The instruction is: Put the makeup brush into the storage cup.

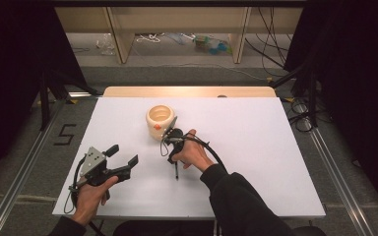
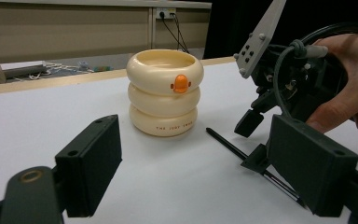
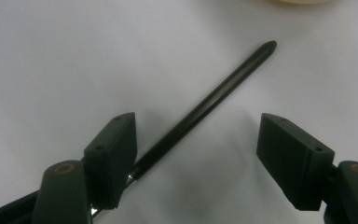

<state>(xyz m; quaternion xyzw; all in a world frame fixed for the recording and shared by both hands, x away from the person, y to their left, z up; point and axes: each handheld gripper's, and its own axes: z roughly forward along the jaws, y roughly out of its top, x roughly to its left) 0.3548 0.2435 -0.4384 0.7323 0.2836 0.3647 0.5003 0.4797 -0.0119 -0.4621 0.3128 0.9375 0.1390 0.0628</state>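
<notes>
Left tool (image 1: 123, 156): held low over the near-left of the worktop (image 1: 256, 162), jaws spread wide with nothing between them, well apart from the pen.
Holder (image 1: 160, 121): cream ringed cup with an orange button, standing upright just beyond the pen; likely steady but easy to nudge.
Pen (image 3: 205, 106): slim, black, lying flat on the worktop, tip toward the holder; probably light, stiff and smooth, so prone to roll or slip.
Right tool (image 3: 196, 149): poised over the pen, jaws apart on either side, not yet pressing.
Where to grip: across the barrel's middle, squarely, for balance.
</notes>
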